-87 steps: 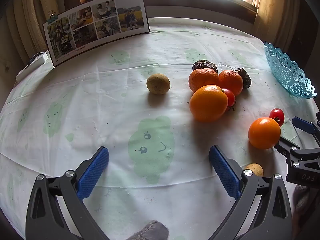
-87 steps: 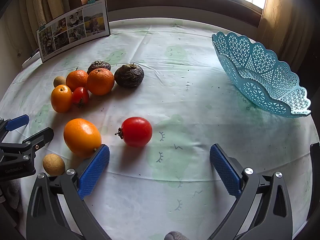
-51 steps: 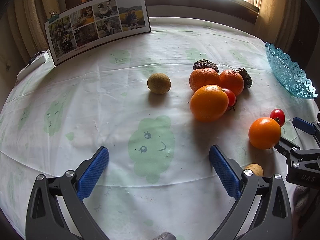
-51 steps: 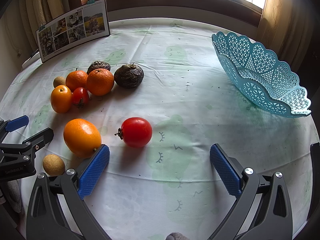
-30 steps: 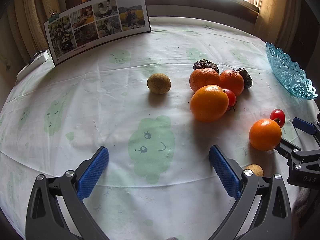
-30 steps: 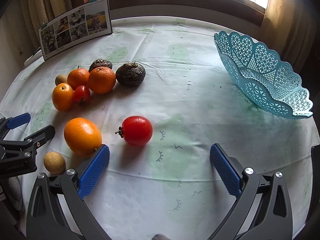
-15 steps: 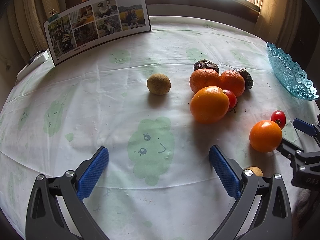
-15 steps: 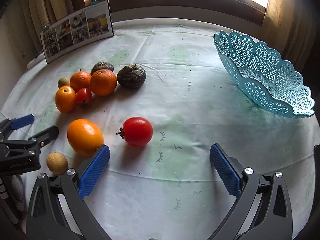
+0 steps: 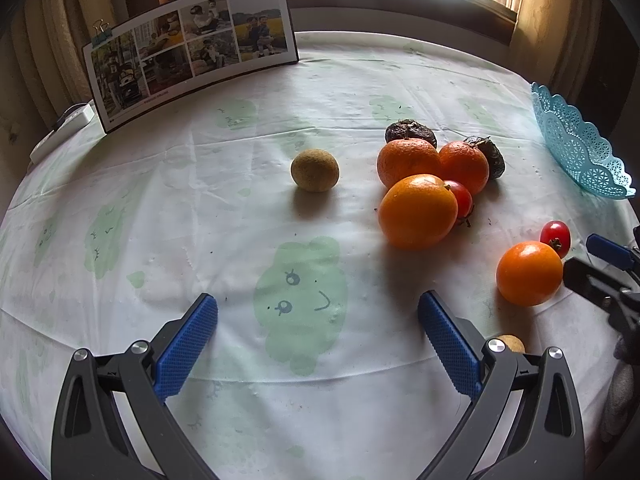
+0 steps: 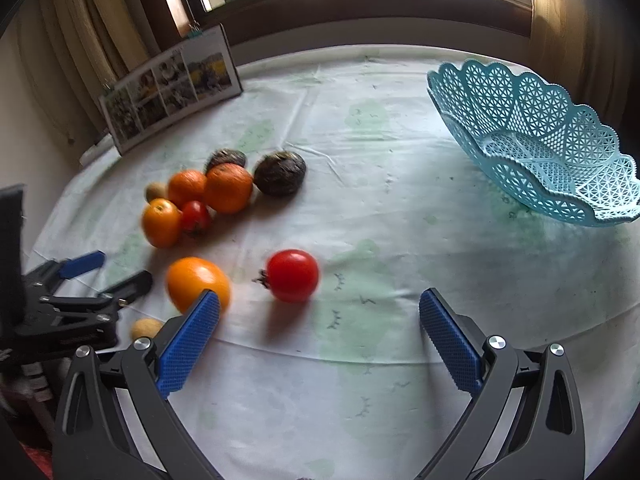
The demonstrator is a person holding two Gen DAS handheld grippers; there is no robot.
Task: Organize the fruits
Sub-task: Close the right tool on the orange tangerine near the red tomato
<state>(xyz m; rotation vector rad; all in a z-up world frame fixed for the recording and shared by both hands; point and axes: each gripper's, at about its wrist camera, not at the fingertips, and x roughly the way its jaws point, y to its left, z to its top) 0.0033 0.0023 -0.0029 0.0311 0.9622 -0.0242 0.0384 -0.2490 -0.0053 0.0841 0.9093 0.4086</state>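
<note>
Fingers of both the left gripper (image 9: 318,334) and right gripper (image 10: 320,330) stand apart, empty. Every fruit lies on the counter (image 10: 400,208) ahead; the basket (image 10: 536,148), beyond the right fingers, holds nothing, so sorting hasn't begun.

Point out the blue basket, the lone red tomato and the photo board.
blue basket (image 10: 532,120), right wrist view, lattice wall
red tomato (image 10: 292,275), right wrist view, body middle
photo board (image 9: 192,52), left wrist view, photo face

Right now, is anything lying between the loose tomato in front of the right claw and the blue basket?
Nothing visible. In the right wrist view only bare tablecloth lies between the tomato and the basket. The right claw is open just short of the tomato; the orange sits off to its left.
</note>
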